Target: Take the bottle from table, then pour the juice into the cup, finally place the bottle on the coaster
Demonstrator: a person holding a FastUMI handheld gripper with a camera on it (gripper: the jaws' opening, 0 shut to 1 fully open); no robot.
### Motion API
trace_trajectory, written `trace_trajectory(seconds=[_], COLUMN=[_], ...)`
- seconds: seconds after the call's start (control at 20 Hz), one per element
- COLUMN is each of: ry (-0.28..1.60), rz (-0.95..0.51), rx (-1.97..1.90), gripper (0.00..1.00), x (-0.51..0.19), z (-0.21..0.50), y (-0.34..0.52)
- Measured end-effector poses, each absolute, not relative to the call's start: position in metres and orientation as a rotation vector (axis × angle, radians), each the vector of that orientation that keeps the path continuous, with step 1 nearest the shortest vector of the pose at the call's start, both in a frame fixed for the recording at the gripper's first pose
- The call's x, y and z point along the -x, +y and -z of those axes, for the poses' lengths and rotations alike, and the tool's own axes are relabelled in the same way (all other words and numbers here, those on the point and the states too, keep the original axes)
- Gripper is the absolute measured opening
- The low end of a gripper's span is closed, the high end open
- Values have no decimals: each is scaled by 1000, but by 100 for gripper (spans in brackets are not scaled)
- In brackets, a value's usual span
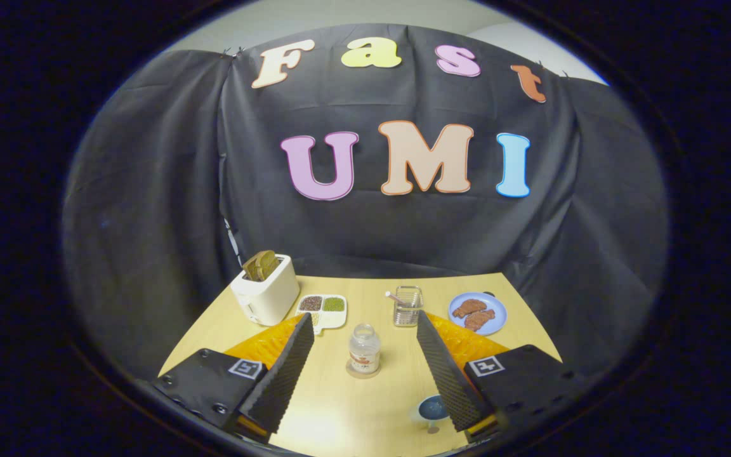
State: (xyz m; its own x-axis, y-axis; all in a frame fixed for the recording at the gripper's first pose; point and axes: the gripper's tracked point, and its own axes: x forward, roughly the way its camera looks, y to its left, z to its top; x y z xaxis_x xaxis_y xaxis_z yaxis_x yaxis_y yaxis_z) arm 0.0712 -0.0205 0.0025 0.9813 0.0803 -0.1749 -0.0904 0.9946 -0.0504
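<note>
On the worktop [346,406], the bottle [365,348] stands upright on a round coaster [363,372], between the two fingers of the tongs [365,333] but not touching them. The tongs are wide open and hold nothing. A cup [433,408] sits near the right finger. Far off are a toaster [266,290], a snack tray [323,310], a wire basket [408,306] and a blue plate [497,312].

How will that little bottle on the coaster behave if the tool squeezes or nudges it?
The bottle stands upright on a coaster, between the open tool's fingers and untouched. Its clear wall looks smooth, so probably stiff but slippery. It is taller than wide and looks uncapped, so a sideways nudge might tip it and spill whatever it holds.
</note>
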Motion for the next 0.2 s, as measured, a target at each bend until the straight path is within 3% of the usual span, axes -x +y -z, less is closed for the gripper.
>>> trace_trajectory(seconds=[0.2], ry=[180], rz=[-98], rx=[68], gripper=[100], x=[-57], z=[-4], y=[-21])
